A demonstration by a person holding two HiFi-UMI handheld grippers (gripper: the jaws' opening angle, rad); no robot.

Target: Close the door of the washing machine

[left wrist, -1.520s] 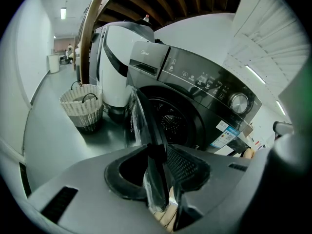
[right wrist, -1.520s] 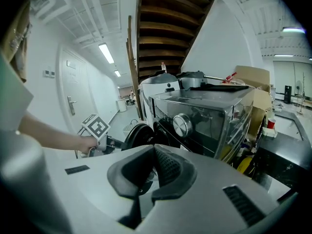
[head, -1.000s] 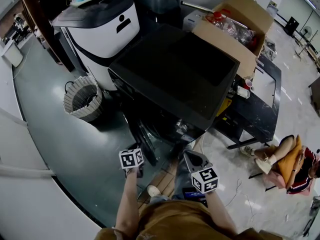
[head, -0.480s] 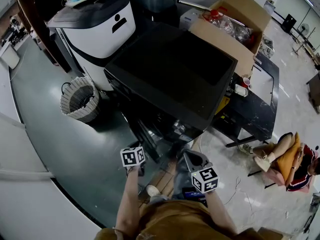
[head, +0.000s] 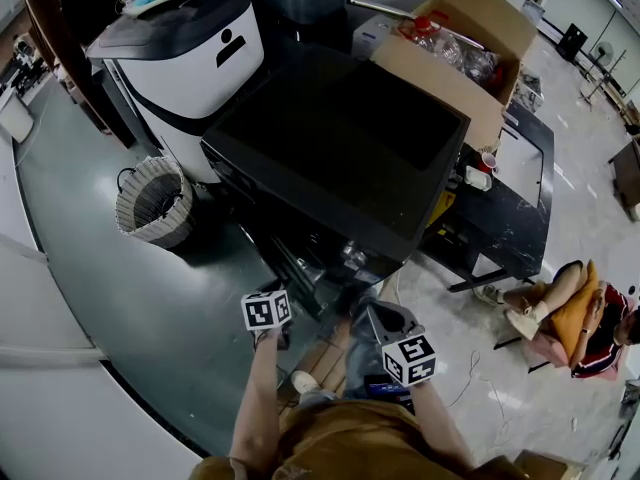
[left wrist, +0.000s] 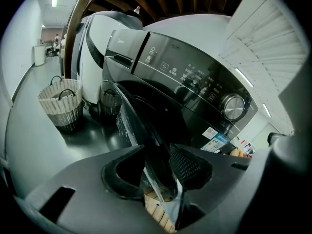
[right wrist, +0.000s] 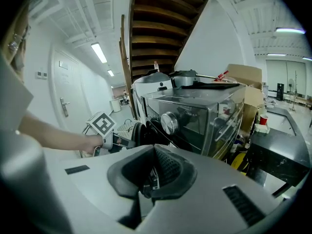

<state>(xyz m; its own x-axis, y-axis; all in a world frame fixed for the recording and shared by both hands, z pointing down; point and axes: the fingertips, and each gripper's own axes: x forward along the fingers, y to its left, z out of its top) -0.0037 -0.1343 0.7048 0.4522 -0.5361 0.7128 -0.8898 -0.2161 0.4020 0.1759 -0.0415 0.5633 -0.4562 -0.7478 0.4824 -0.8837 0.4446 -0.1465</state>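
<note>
So, your left hand-held gripper (left wrist: 158,172) straddles the free rim of the door (left wrist: 131,121). The dark edge runs up between its two jaws, which are opening; the pad on the left side stands clear of the rim, so nothing is pinched. That placement makes sense as a way to steer the panel: with the rim bracketed, either jaw can push it sideways without a firm clamp.

The door itself hangs swung well out from the front of the washing machine (head: 340,148), away from the dark drum opening, below the control panel with its round knob (left wrist: 233,106). As I judge it, the closing swing is hardly begun.

Your right hand-held gripper (right wrist: 152,174) has its jaws pressed together and carries nothing. It is held back on the knob side of the machine, well apart from the door, pointing across at your other hand. I read that as keeping it out of the panel's path.

A woven basket (head: 150,200) stands on the floor just beside the machine on the hinge side, clear of the door.

Against the earlier head pictures, both marker cubes sit in nearly the same spots. The machine, the basket and the cardboard box (head: 450,48) have all slid slightly up and left, which looks like your head tilting rather than anything moving. The door's angle looks unchanged
</note>
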